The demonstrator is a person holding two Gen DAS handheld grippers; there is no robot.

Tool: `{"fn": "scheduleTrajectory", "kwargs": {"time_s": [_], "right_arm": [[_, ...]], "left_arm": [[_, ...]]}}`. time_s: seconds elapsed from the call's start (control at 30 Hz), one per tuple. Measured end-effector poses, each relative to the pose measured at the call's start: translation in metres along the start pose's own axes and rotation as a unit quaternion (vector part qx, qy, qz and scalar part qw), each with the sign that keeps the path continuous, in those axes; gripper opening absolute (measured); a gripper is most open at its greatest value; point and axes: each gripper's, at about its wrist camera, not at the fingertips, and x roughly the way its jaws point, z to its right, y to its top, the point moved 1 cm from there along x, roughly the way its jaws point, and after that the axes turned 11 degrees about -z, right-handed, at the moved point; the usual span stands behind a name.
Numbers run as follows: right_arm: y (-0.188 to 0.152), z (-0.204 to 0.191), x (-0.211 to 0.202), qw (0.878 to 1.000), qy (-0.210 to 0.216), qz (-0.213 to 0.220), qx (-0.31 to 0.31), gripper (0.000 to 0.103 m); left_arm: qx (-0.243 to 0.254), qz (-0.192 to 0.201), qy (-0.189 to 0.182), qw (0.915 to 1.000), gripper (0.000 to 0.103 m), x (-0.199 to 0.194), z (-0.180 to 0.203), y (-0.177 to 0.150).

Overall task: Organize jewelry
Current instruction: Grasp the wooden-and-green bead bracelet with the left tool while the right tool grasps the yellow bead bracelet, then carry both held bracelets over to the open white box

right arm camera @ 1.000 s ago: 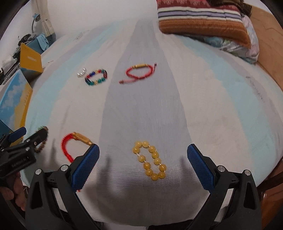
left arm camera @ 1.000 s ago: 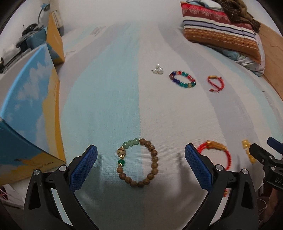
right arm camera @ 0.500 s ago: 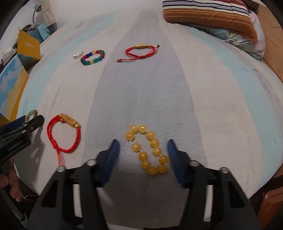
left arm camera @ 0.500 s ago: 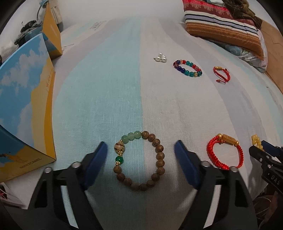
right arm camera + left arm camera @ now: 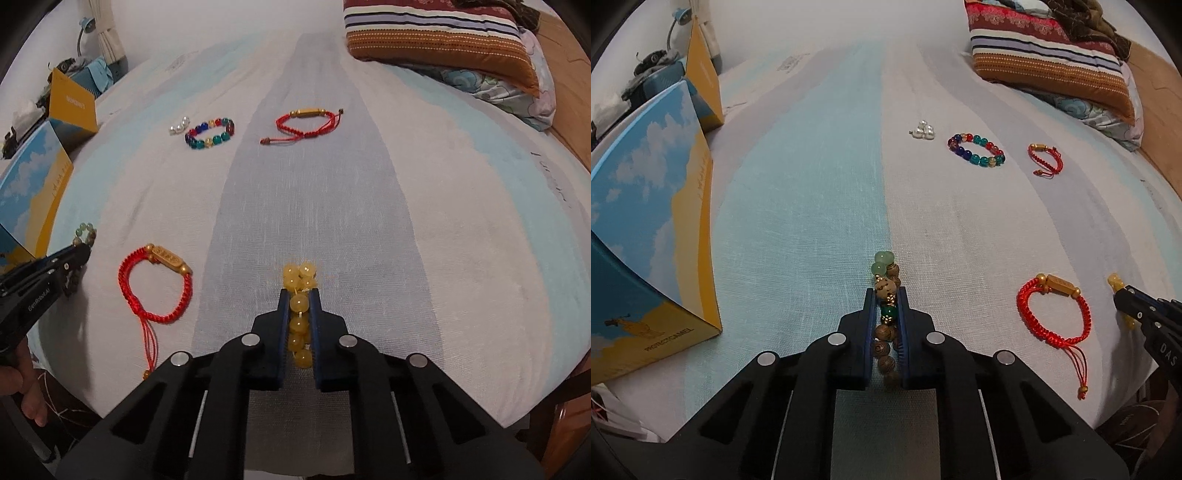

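My left gripper is shut on the wooden bead bracelet, squeezed flat between its blue pads on the striped bedsheet. Its green beads stick out past the tips. My right gripper is shut on the yellow bead bracelet, also pressed flat on the sheet. A red cord bracelet with a gold bar lies between the two grippers; it also shows in the left wrist view. Further back lie white pearls, a multicoloured bead bracelet and a second red cord bracelet.
A blue and yellow box stands at the left edge of the bed, with its open yellow lid behind. Striped pillows lie at the far right. The bed's front edge is just under both grippers.
Both grippers have closed from wide open. The left has pinched the wooden bead bracelet flat and the right has pinched the yellow bead bracelet flat.
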Motion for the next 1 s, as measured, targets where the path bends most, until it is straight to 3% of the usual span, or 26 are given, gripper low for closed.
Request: {"fn": "scheduleTrajectory", "kwargs": {"time_s": [0.57,1.0], "right_arm": [[0.006,0.003,-0.021,1.000,0.011,0.022,0.020,0.009],[0.030,-0.007,-0.060,0.998,0.009,0.051,0.020,0.009]], "left_arm": [[0.000,-0.003,-0.012,0.9999,0.010,-0.018,0.003,0.003],[0.002,0.005,-0.021,0.9998,0.010,-0.054,-0.003,0.024]]}}
